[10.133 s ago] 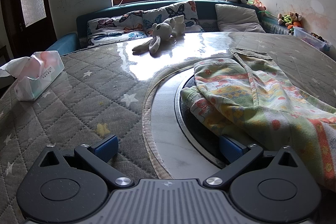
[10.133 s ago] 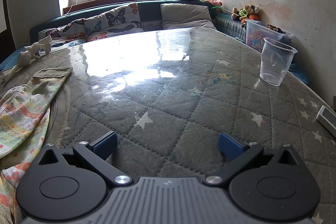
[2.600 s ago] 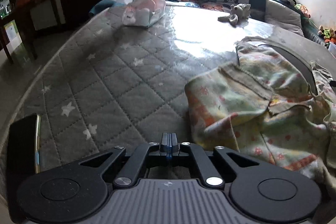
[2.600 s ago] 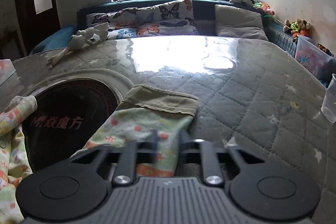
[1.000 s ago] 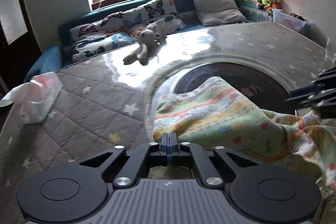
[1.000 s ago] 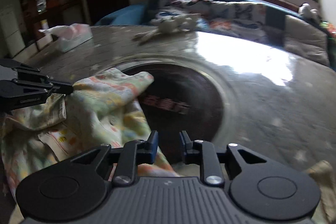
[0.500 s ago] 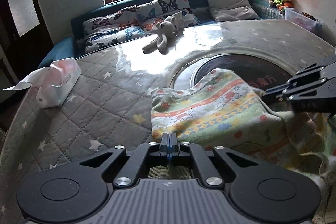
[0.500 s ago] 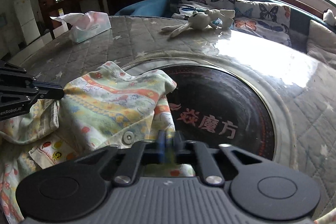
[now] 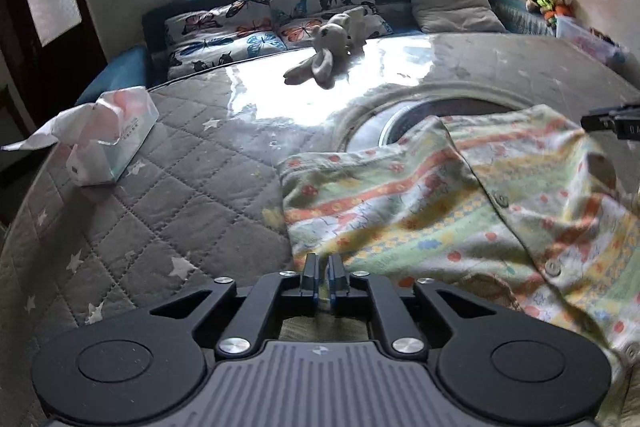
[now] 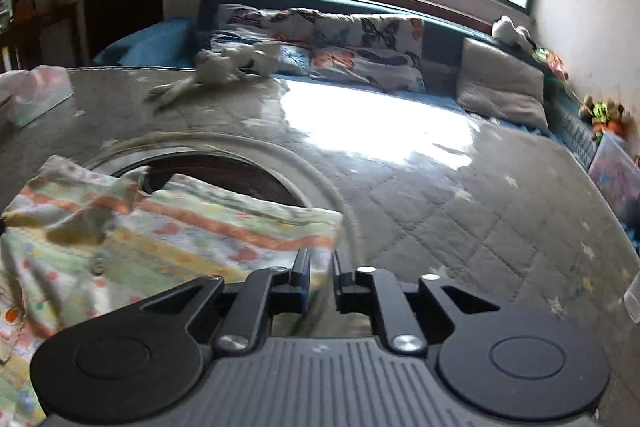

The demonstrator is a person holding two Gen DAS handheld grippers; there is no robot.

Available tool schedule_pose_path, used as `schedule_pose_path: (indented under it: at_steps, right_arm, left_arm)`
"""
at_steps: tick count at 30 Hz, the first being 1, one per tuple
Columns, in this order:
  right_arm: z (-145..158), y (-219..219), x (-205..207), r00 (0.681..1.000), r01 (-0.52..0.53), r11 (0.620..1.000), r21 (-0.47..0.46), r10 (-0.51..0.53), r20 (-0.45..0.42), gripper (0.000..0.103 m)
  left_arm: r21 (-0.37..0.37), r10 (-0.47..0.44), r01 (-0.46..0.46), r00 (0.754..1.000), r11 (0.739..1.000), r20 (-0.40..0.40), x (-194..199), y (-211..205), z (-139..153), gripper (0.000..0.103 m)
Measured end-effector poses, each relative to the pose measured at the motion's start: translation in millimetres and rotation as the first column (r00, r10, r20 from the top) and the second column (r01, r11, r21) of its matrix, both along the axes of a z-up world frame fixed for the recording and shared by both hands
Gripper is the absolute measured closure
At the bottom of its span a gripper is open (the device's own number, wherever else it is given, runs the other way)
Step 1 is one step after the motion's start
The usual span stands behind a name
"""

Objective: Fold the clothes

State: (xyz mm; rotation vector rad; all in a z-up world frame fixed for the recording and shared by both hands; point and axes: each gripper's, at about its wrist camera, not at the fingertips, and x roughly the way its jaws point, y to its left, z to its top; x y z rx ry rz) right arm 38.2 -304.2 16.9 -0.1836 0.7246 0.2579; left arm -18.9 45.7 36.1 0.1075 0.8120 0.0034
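Fingers of the left gripper stand almost together and the right gripper slightly apart, each at the near hem of the striped baby garment; whether cloth is pinched, I cannot tell. Garment lies half over the dark round inset; loose hems could slip, sagging the fold.

The left gripper, jaws barely parted, meets the hem of a striped printed shirt. A tissue pack lies left on the quilted table.
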Motion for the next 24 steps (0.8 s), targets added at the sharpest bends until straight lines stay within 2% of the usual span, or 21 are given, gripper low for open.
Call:
schedule_pose_path:
  at_steps: [2, 3, 5, 11, 13, 14, 15, 16, 17, 18, 20, 24]
  right_arm:
    - [0, -10, 12, 0.999, 0.006, 0.996, 0.085, -0.002, -0.041, 0.084]
    - [-2, -12, 17, 0.998, 0.012, 0.995, 0.101, -0.007, -0.054, 0.080]
    - [-6, -14, 26, 0.997, 0.022, 0.993, 0.117, -0.013, -0.078, 0.079]
    - [-21, -5, 41, 0.993, -0.002, 0.996, 0.087, 0.012, -0.116, 0.080]
    - [-25, -2, 43, 0.992, -0.015, 0.997, 0.076, 0.024, -0.121, 0.084]
    - [-25, 0, 44, 0.993, -0.023, 0.997, 0.068, 0.030, -0.117, 0.087]
    - [-26, 1, 45, 0.993, -0.029, 0.998, 0.063, 0.036, -0.116, 0.095]
    - [-25, 2, 46, 0.993, -0.034, 0.998, 0.058, 0.040, -0.115, 0.099]
    - [-25, 4, 48, 0.992, -0.037, 0.998, 0.052, 0.043, -0.115, 0.100]
    - [-24, 6, 50, 0.993, -0.039, 0.998, 0.041, 0.043, -0.108, 0.101]
    - [-19, 8, 53, 0.996, -0.038, 0.999, 0.031, 0.040, -0.080, 0.101]
    - [-1, 11, 63, 1.000, -0.018, 0.999, 0.050, 0.017, 0.014, 0.101]
  left_arm:
    - [-0.015, 0.017, -0.017, 1.000, 1.000, 0.003, 3, 5, 4, 0.092]
    - [-0.017, 0.024, -0.024, 1.000, 1.000, 0.005, 8, 7, 4, 0.086]
    - [-0.020, 0.039, -0.039, 0.999, 0.999, 0.009, 19, 10, 6, 0.076]
    - [-0.028, 0.032, -0.032, 0.999, 0.999, -0.018, 53, 13, -2, 0.075]
    - [-0.021, 0.023, -0.023, 0.999, 1.000, -0.027, 62, 11, -6, 0.075]
    - [-0.021, 0.014, -0.015, 1.000, 1.000, -0.025, 65, 11, -8, 0.076]
    - [-0.021, 0.005, -0.006, 1.000, 1.000, -0.023, 67, 10, -9, 0.077]
    - [-0.017, -0.005, 0.005, 1.000, 1.000, -0.021, 70, 9, -9, 0.082]
    - [-0.014, -0.015, 0.015, 1.000, 1.000, -0.020, 72, 8, -9, 0.092]
    - [-0.008, -0.024, 0.024, 1.000, 1.000, -0.018, 74, 7, -10, 0.097]
    - [0.030, -0.028, 0.028, 1.000, 0.999, 0.001, 77, 5, -7, 0.102]
    - [0.044, 0.021, -0.025, 0.995, 0.999, 0.094, 83, 11, 11, 0.102]
